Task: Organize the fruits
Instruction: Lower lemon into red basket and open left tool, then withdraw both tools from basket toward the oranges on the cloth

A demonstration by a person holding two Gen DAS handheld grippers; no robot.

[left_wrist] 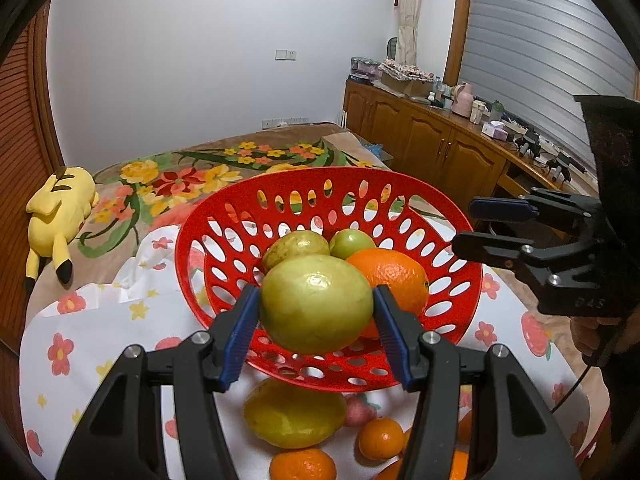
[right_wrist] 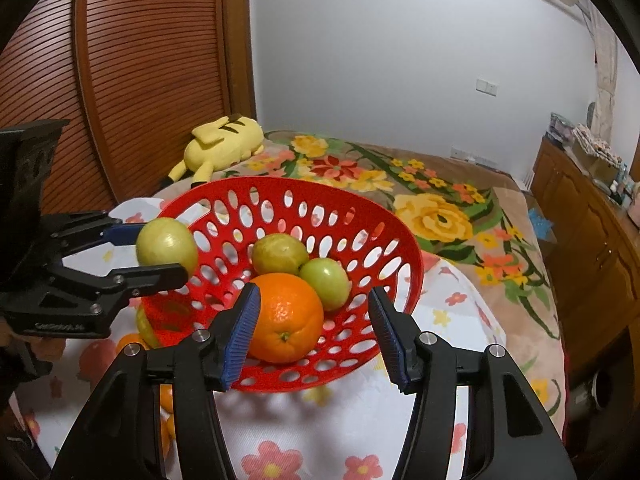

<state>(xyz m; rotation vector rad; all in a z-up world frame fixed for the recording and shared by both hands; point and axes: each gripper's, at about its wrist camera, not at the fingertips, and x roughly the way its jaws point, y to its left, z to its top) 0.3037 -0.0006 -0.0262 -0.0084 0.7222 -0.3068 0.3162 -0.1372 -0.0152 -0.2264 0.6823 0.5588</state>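
**Green fruit held over the basket's near rim, ready to go in**

The left gripper (left_wrist: 316, 304) was clamped on a pale yellow-green fruit (left_wrist: 316, 304), a smooth, slightly waxy, round-to-oval one that looked like a guava, its long axis running across from pad to pad. The ribbed blue pads (left_wrist: 242, 332) pressed on its two sides. Seen from the right wrist, the fruit (right_wrist: 167, 246) hung just at the basket's left rim, raised above it, not yet over the bowl's middle.

The red plastic basket (left_wrist: 460, 240) was a shallow, glossy oval bowl pierced with oval holes, standing on a flower-printed white cloth (left_wrist: 80, 340) over the bed. Inside lay a large orange (right_wrist: 286, 318) with pebbled skin, a small green fruit (right_wrist: 325, 278) touching it, and another yellow-green fruit (right_wrist: 279, 254) behind.

The right gripper (right_wrist: 314, 328) stood with its fingers apart and nothing pressed between them; the orange sat beyond them, nearer the left pad. So the left hand alone carried the load, and the bowl's free space lay ahead of and below its fingers, toward the basket's left wall.

Outside the basket, at the cloth's near edge, a large yellow citrus (left_wrist: 294, 414) and several mandarins (left_wrist: 380, 438) were still to be gathered.
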